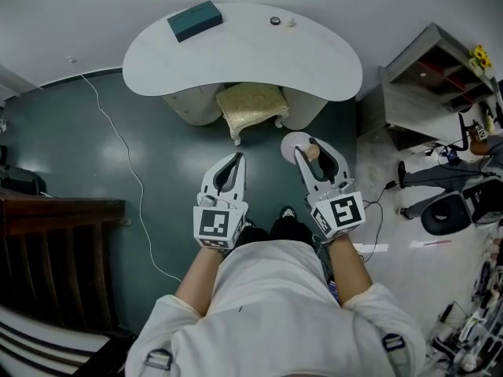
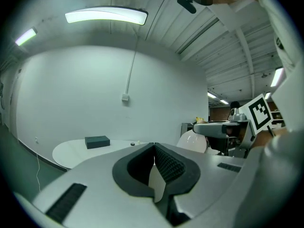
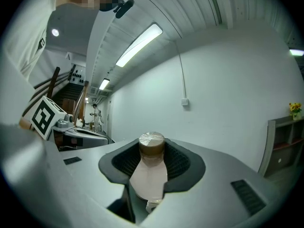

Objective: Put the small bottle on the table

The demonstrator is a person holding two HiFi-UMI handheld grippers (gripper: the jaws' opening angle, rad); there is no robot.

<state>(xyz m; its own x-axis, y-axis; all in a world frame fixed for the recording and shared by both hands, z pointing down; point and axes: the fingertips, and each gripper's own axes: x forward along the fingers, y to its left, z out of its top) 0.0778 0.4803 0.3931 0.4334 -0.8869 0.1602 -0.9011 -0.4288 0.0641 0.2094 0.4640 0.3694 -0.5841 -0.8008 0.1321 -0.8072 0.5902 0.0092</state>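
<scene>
Two grippers reach out ahead of the person, over the dark green floor and well short of the white table. The right gripper has its jaws partly closed on the small bottle. The ribbed pads clamp its neck just under the brown cap, and it stands upright between them. Its pale body runs down into the gap behind the pads, so the base is hidden in the right gripper view. From the head view only the cap and a little of the shoulder show, as the jaw shells cover the rest. The bottle is therefore in the air, off the table.

The left gripper has its jaws together, pad against pad, with nothing between them.

A white round shape lies just beside the right gripper. Part of it is covered by the jaw, and I cannot tell what it is.

On the table sits a dark teal box near the far left edge. Two tiny things lie further right, too small to name. A stool with a yellowish cushion is tucked half under the table's near edge, its back legs out of sight. A thin white cable trails across the floor on the left. A grey shelf unit stands at the right, with clutter below it that is cut off by the frame edge.
</scene>
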